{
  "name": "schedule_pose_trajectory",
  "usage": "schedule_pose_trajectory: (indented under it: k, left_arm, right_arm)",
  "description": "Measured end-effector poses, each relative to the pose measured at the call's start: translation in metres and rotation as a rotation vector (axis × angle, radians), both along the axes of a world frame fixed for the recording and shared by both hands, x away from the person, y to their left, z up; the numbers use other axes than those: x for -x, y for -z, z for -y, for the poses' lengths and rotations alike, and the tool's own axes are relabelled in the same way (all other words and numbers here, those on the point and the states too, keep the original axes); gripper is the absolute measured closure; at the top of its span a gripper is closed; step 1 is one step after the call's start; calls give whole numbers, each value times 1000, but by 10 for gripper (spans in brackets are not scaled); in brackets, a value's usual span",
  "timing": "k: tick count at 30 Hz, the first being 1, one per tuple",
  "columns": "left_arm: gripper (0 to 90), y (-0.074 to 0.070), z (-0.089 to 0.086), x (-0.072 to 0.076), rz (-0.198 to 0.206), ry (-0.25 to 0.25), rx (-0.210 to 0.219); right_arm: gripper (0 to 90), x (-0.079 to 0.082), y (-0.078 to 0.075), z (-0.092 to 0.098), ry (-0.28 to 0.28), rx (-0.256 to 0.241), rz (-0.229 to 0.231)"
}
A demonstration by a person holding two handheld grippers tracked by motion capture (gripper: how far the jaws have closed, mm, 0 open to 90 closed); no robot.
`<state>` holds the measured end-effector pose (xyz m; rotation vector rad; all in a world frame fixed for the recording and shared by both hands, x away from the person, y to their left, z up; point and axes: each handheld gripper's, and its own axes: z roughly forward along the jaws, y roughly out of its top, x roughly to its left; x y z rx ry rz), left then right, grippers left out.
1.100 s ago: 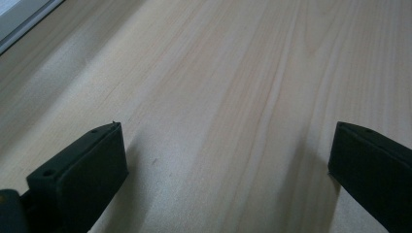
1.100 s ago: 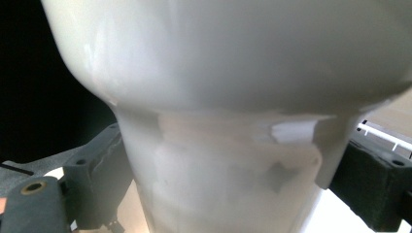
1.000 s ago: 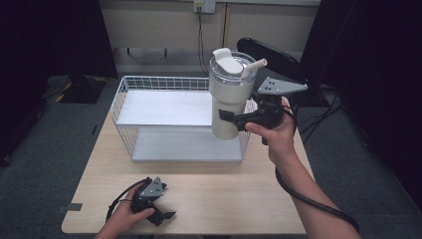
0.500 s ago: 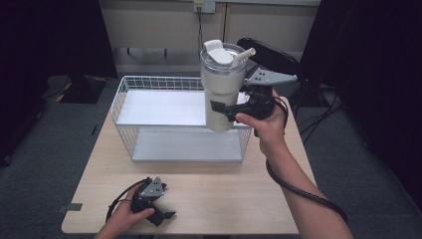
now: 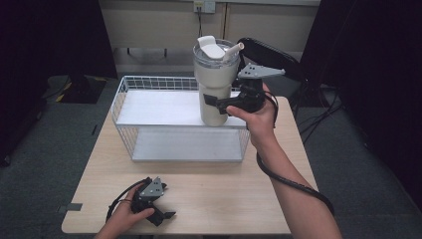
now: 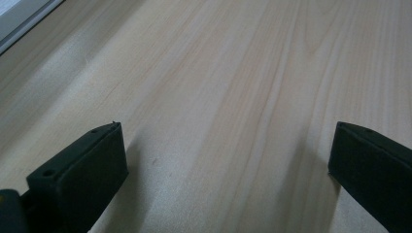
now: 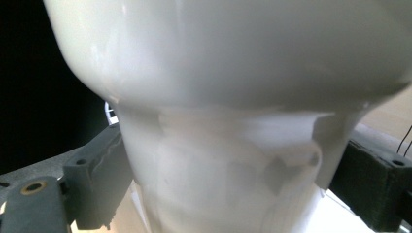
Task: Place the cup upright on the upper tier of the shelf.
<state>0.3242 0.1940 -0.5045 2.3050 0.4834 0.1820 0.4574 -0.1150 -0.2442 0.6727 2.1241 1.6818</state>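
- High view: pale wood bench on grey carpet, with dark curtains at both sides and a beige wall panel with a socket at the back.
- White wire basket on the far half of the bench, with a flat white liner inside.
- Black chair behind the far right corner of the bench.
- Cream tumbler held upright above the right end of the basket, clear of the liner; tall, wide at the top and narrower at the foot, with a clear lid, a raised white flap and a white straw leaning right.
- Right tool clamped on the lower, narrow part of the tumbler, with a grey three-cornered plate on top and a black cable trailing down along the forearm.
- Left tool resting low on the near left of the bench, held in the left hand, well apart from the basket.
- Left gripper view: bare wood grain of the bench, black jaws spread wide with nothing between; a strip of the basket's pale edge at the top left corner.
- Right gripper view: tumbler seen close, glossy cream body bulging wide above a stepped, narrower base; black jaws pressed against either side of the base.
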Motion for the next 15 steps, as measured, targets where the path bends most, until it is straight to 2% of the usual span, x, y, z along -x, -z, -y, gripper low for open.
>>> schedule_pose_trajectory:
  k: [6, 9, 12, 15]
  left_arm:
    - [0, 0, 0, 0, 0, 0, 0]
    - [0, 0, 0, 0, 2, -2, 1]
    - [0, 0, 0, 0, 2, -2, 1]
    - [0, 0, 0, 0, 2, -2, 1]
  right_arm:
    - [102, -10, 1, -7, 12, 5, 5]
    - [102, -14, 4, -11, 19, 18, 8]
    - [102, -19, 8, -13, 26, 5, -1]
    - [102, -23, 10, -14, 32, 13, 4]
